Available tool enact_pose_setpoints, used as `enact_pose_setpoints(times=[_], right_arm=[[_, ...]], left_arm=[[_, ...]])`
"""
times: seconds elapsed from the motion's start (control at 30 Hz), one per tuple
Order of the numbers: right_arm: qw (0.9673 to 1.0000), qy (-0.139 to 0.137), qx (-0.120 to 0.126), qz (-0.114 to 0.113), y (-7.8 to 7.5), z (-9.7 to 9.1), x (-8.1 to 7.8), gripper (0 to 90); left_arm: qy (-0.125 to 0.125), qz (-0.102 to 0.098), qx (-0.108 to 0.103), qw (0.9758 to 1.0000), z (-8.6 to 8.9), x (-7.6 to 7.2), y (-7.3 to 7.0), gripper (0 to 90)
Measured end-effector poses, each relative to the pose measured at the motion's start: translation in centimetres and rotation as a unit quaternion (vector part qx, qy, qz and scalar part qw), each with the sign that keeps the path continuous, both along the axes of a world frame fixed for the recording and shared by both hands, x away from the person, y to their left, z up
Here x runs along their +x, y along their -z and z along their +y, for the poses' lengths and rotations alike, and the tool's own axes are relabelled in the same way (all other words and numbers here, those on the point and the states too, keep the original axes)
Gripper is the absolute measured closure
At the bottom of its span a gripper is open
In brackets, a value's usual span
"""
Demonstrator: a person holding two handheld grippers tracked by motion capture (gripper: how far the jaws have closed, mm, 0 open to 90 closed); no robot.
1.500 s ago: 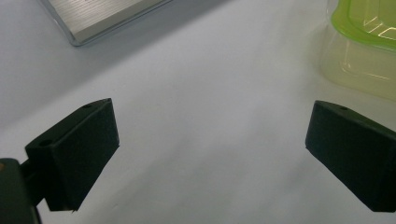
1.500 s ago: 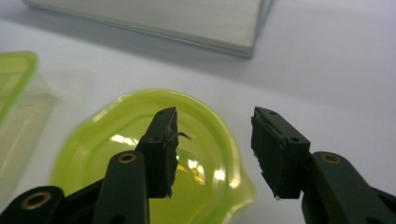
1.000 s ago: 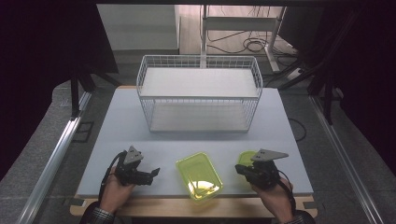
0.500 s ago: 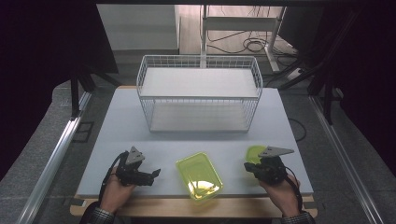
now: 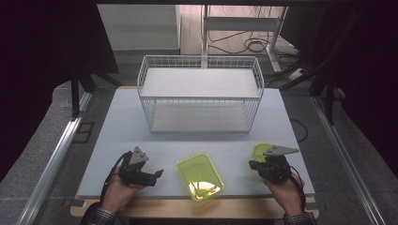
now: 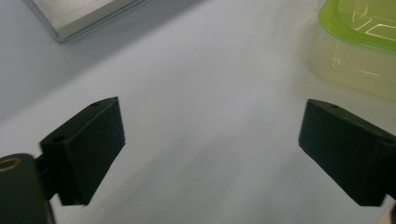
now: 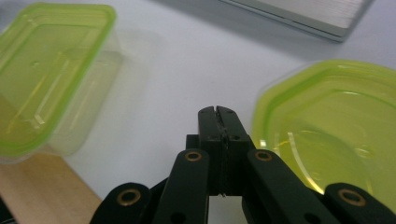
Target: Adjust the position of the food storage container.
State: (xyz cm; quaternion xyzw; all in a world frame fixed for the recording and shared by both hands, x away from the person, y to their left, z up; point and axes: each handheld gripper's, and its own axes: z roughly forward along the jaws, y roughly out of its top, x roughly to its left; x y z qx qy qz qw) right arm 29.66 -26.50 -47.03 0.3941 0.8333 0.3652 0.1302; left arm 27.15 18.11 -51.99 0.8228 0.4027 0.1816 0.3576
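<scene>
High view: two green containers [image 5: 200, 176] [image 5: 259, 151], one wire basket [image 5: 199, 95].

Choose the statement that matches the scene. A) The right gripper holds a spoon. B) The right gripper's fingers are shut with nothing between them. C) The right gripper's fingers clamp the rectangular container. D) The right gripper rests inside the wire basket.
B: in the right gripper view the right gripper has its fingers pressed flat together on nothing, with the rectangular container lying apart and a second green container beside it.

Bright overhead light on the table [image 5: 117, 126], dark surroundings; soft, slightly blurred close-ups
</scene>
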Motion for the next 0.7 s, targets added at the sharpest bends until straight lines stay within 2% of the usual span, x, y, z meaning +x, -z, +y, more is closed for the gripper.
enact_pose_setpoints(times=[0.1, 0.17, 0.2, 0.23, 0.43, 0.47, 0.57, 0.6, 0.7], right_arm=[[0.9998, -0.014, 0.007, 0.008, 0.1, 0.6, -0.8, 89.0], [0.9996, -0.022, 0.014, 0.011, 0.1, 1.1, -1.2, 89.0], [0.9994, -0.028, 0.016, 0.013, 0.1, 1.4, -1.4, 89.0], [0.9991, -0.035, 0.018, 0.016, 0.1, 1.7, -1.6, 89.1], [0.997, -0.064, 0.023, 0.035, 0.7, 3.1, -3.3, 89.1], [0.997, -0.064, 0.023, 0.035, 0.7, 3.1, -3.3, 89.1], [0.9947, -0.084, 0.029, 0.051, 1.4, 4.0, -4.6, 89.1], [0.9947, -0.084, 0.029, 0.051, 1.4, 4.0, -4.6, 89.1], [0.9918, -0.107, 0.031, 0.064, 2.0, 5.0, -5.5, 89.1]], left_arm=[[0.016, -0.007, -0.002, 0.9998, -0.5, 0.7, -0.4, 26.3], [0.029, -0.008, -0.015, 0.9994, -0.9, 1.4, -0.6, 38.7], [0.029, -0.008, -0.015, 0.9994, -0.9, 1.4, -0.6, 44.7], [0.04, -0.007, -0.023, 0.9989, -1.3, 2.0, -0.8, 50.4], [0.086, 0.005, -0.036, 0.9957, -3.0, 4.2, -0.9, 78.7], [0.086, 0.005, -0.036, 0.9957, -3.0, 4.2, -0.9, 81.7], [0.108, 0.007, -0.045, 0.9931, -4.0, 5.2, -0.9, 88.3], [0.108, 0.007, -0.045, 0.9931, -4.0, 5.2, -0.9, 89.2], [0.121, 0.015, -0.049, 0.9914, -4.7, 5.8, -0.7, 90.0]])
